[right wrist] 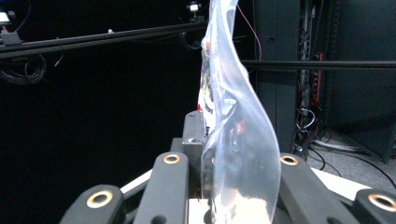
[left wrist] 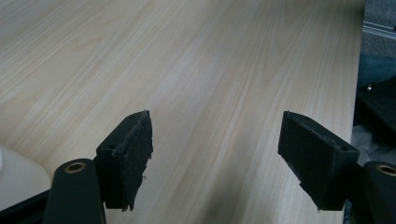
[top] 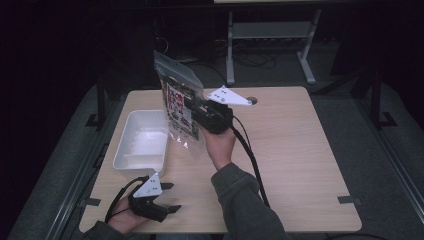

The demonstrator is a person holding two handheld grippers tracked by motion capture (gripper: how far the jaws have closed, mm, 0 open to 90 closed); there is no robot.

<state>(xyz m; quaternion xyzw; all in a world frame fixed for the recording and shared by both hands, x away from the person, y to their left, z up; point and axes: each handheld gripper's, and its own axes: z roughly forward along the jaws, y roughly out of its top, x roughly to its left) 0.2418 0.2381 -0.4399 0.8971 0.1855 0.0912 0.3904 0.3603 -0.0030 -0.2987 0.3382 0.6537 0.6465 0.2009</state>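
**Left gripper idle and open, right gripper holding a clear bag aloft**

The left gripper (top: 167,197) rests at the near left edge of the table (top: 300,160), its two black jaws spread wide with nothing between them. In the left gripper view its flat pads (left wrist: 138,154) look rough and foam-like, a little frayed at the edges, above pale, finely grained wood.

Just beyond it sits a white plastic tub (top: 141,140), rectangular with rounded corners and smooth walls.

Farther in, near the table's middle, the right gripper (top: 197,112) is clamped on a clear, glossy plastic bag (top: 179,97) with printed contents, held upright above the tub's right side. In the right gripper view the bag (right wrist: 233,130) rises between the jaws as a thin, wrinkled, translucent sheet. A black cable (top: 252,160) trails back along the grey sleeve (top: 240,200).
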